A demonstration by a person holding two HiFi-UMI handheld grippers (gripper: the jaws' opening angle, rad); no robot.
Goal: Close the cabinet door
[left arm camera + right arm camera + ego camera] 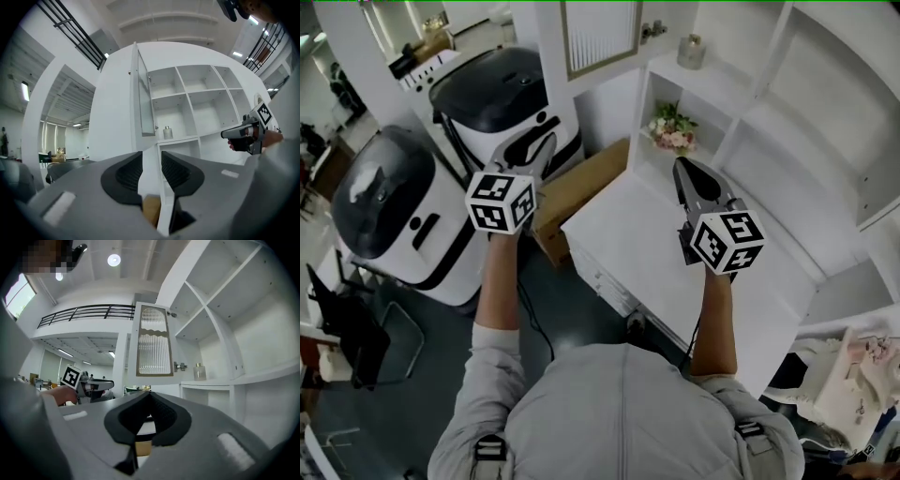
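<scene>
My left gripper (151,169) has its jaws parted with nothing between them, and my right gripper (149,399) is clenched empty, tips touching. The cabinet door (153,341), with its ribbed glass pane, stands open ahead of and above both grippers, well apart from either, swung out from the white shelf unit (741,122).

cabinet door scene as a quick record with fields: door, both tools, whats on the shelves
door: cabinet door swung open, ribbed glass panel
left: left tool open, empty, not touching the door
right: right tool shut, empty
shelves: bottle on the shelf by the door; flowers in the compartment below it
task: door not yet closed
</scene>
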